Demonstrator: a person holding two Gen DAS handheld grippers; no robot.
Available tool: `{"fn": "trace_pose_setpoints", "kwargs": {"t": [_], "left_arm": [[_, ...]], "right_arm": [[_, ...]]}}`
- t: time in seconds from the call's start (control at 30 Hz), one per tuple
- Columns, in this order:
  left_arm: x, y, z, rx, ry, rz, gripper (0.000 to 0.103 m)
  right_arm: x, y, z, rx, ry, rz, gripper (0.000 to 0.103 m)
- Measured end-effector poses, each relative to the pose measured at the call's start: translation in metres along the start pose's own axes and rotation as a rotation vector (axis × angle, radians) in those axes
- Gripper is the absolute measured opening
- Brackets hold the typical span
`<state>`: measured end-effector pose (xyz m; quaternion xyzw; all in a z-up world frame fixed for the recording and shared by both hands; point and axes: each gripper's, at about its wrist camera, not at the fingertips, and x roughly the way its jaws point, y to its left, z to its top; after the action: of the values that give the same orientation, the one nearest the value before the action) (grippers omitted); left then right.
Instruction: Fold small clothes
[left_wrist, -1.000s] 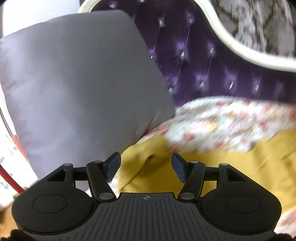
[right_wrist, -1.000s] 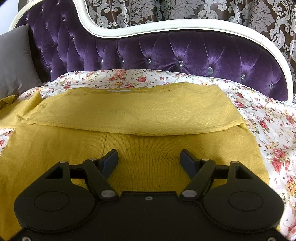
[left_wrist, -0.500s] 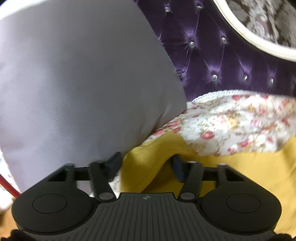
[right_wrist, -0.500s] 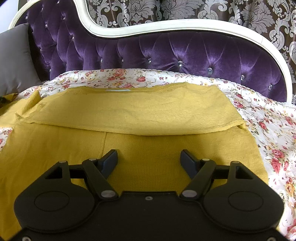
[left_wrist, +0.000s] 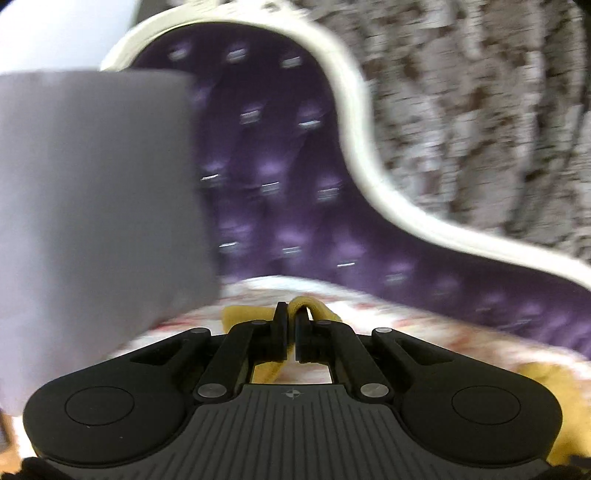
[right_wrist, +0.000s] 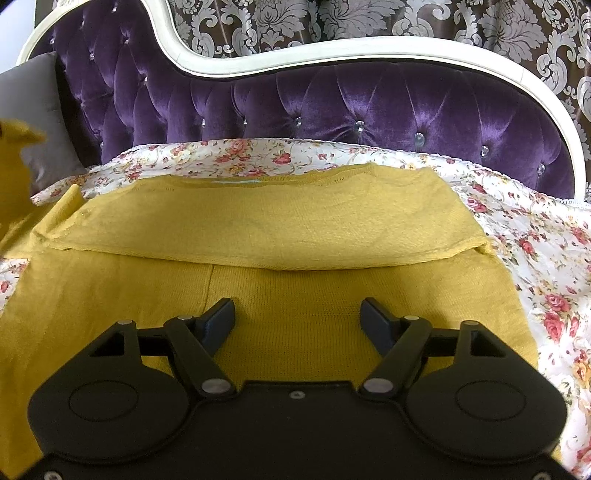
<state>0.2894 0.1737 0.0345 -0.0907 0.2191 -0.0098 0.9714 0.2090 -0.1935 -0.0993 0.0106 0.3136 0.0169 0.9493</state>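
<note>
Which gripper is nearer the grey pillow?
Left. The left gripper, shut on a fold of the yellow sweater, is just beside the grey pillow; the open right gripper is well away, over the sweater's middle.

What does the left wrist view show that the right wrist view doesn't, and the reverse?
Only the left wrist view shows the left gripper, shut on a pinched fold of the yellow garment; the picture is blurred. Only the right wrist view shows the right gripper, open above the garment's body, and the folded-over top layer lying flat. Both show the grey pillow, the purple tufted headboard, the floral sheet and the patterned curtain.
</note>
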Motion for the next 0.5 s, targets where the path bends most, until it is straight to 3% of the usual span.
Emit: {"fn": "trace_pose_setpoints", "kwargs": {"t": [0.2, 0.33, 0.43, 0.5], "left_arm": [[-0.005, -0.091, -0.017, -0.010, 0.016, -0.210, 0.003], [0.012, -0.142, -0.052, 0.008, 0.094, -0.296, 0.006], [0.022, -0.163, -0.079, 0.040, 0.172, -0.328, 0.032], [0.019, -0.168, -0.092, 0.050, 0.200, -0.336, 0.040]], "right_arm": [[-0.001, -0.002, 0.001, 0.013, -0.001, 0.011, 0.077], [-0.001, -0.004, 0.001, 0.020, -0.001, 0.017, 0.077], [-0.002, -0.005, 0.002, 0.026, -0.002, 0.023, 0.077], [-0.002, -0.005, 0.002, 0.028, -0.001, 0.026, 0.078]]}}
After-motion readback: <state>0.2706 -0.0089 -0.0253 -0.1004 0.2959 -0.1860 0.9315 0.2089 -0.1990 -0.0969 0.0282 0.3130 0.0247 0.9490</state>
